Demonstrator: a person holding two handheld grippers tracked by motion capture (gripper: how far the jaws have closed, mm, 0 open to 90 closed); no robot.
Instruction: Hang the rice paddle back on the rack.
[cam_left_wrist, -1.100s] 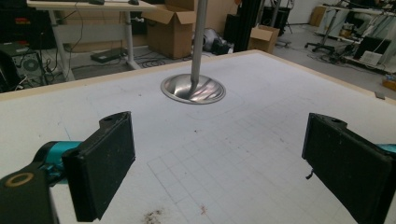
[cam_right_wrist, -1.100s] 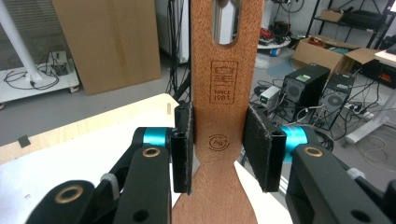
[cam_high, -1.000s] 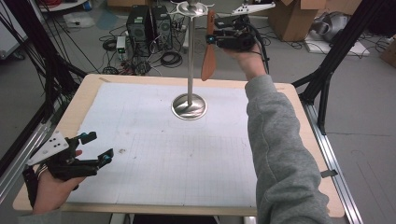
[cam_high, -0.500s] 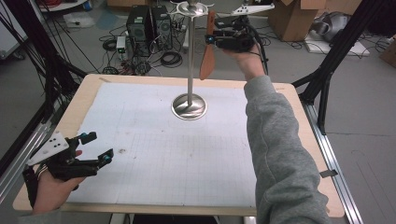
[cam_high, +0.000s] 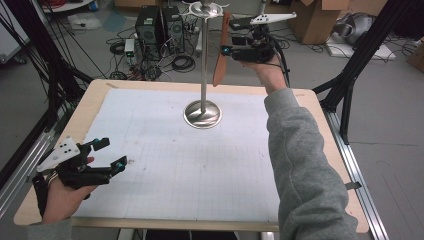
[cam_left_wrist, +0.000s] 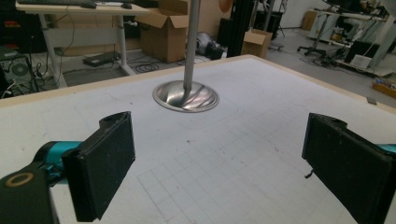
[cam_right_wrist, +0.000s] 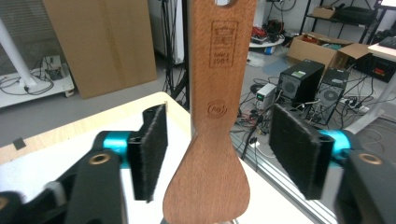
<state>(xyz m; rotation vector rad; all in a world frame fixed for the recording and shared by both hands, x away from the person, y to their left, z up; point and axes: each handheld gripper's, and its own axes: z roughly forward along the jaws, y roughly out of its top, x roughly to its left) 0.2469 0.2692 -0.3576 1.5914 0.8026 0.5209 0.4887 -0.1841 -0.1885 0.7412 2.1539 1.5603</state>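
A tall metal stand (cam_high: 204, 65) rises from a round base (cam_left_wrist: 186, 95) at the back middle of the white gridded table (cam_high: 165, 165). A brown wooden spatula (cam_high: 220, 52) hangs blade down beside the stand's top, slightly tilted. In the right gripper view the spatula (cam_right_wrist: 217, 140) is between the two pads with a gap on each side. My right gripper (cam_high: 229, 49) is raised at the spatula's side, and its jaws have just been opening. My left gripper (cam_high: 111, 153) rests open and holds nothing near the table's front left; its jaws (cam_left_wrist: 219, 168) face the stand.
Beyond the table's far edge the floor holds computer towers (cam_high: 157, 22), cables and cardboard boxes (cam_high: 320, 17). Black frame struts (cam_high: 350, 75) stand at the table's right and left sides. The person's grey sleeve (cam_high: 300, 165) crosses the table's right half.
The right gripper's jaws have spread apart and let go of the spatula, which stays hanging at the stand. Both hands have stayed where they were.
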